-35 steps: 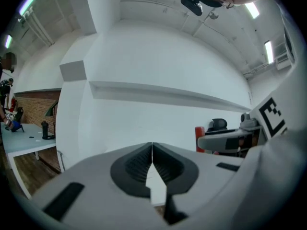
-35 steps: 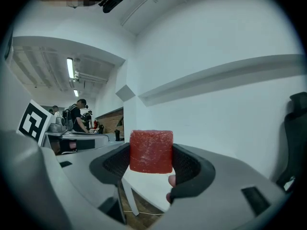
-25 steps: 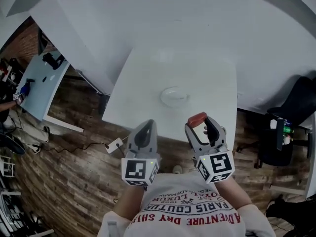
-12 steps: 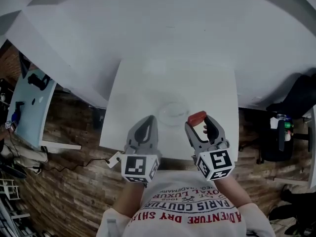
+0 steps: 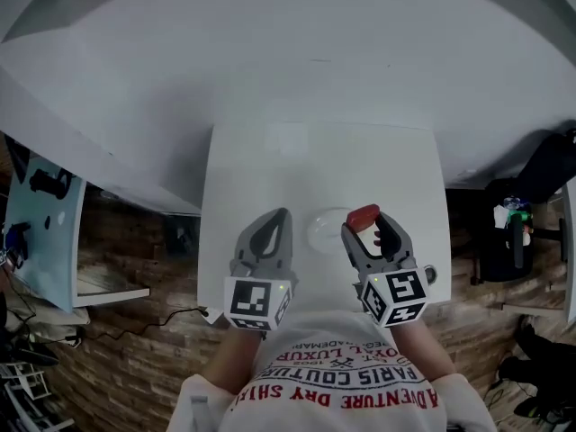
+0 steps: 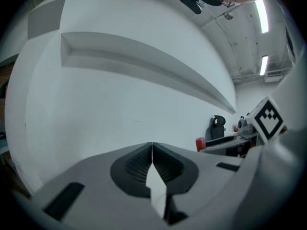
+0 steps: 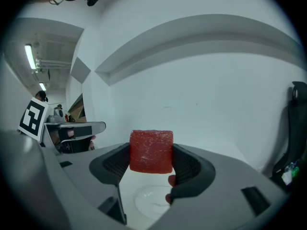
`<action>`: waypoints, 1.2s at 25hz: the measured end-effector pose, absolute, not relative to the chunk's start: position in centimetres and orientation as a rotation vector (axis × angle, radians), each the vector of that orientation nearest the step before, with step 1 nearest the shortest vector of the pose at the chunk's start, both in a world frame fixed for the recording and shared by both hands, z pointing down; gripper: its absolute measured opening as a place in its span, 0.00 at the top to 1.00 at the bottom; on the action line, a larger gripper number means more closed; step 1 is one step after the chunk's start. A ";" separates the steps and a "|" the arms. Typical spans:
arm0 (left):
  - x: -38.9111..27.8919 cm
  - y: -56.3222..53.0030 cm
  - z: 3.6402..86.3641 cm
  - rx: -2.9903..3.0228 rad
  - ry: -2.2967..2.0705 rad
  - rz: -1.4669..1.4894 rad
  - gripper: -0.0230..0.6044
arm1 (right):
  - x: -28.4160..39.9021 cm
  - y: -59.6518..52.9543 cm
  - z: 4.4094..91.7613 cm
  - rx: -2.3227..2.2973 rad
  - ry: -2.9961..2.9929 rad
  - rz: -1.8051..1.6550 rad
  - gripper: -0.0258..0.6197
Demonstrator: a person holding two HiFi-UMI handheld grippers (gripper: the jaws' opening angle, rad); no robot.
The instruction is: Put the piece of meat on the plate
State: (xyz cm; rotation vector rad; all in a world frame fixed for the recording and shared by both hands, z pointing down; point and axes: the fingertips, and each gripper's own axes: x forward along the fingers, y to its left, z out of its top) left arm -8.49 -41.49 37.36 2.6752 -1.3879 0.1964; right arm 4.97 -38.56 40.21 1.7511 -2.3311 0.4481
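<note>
- Counter (image 5: pixel 270 160): white, rectangular, and carries the plate. Nothing else on it can be made out.
- Right gripper (image 5: pixel 364 223): held over the near-right part of the counter. Its fingers pinch the piece of meat from both sides, and the right gripper view (image 7: pixel 151 157) shows the meat filling the gap.
- Left gripper (image 5: pixel 277 219): fingers pressed together with nothing between them, as its own view (image 6: pixel 152 152) confirms. It hovers left of the plate and plays no part in the hold.
- Plate (image 5: pixel 326 229): pale and shallow, between the two grippers in the head view. In the right gripper view (image 7: pixel 152 201) it sits directly below the fingers.
- Piece of meat (image 5: pixel 363 216): a red block with a near-square face (image 7: pixel 151 151), so no long axis is evident. It is held in the air, clear of the plate and over the plate's right edge.
- Governing relation: the plate lies below the meat and slightly to its left. The move needed is probably a short lowering with a small leftward shift. The right gripper is the nearer one and already holds the meat.
- Hard to make out: the plate's rim barely shows against the white counter, and its right side is behind the right gripper in the head view. The height of the meat above the plate cannot be told.
</note>
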 end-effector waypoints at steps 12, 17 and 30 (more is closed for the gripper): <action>-9.0 -44.7 45.0 2.619 -1.152 0.309 0.95 | 3.7 -41.1 51.0 1.641 -2.032 0.670 0.53; -8.9 -44.4 47.6 2.591 -1.089 0.359 0.95 | 3.4 -40.4 55.8 1.559 -1.923 0.764 0.53; -9.8 -43.7 53.6 2.536 -1.035 0.491 0.95 | 3.4 -40.1 63.5 1.426 -1.758 0.886 0.53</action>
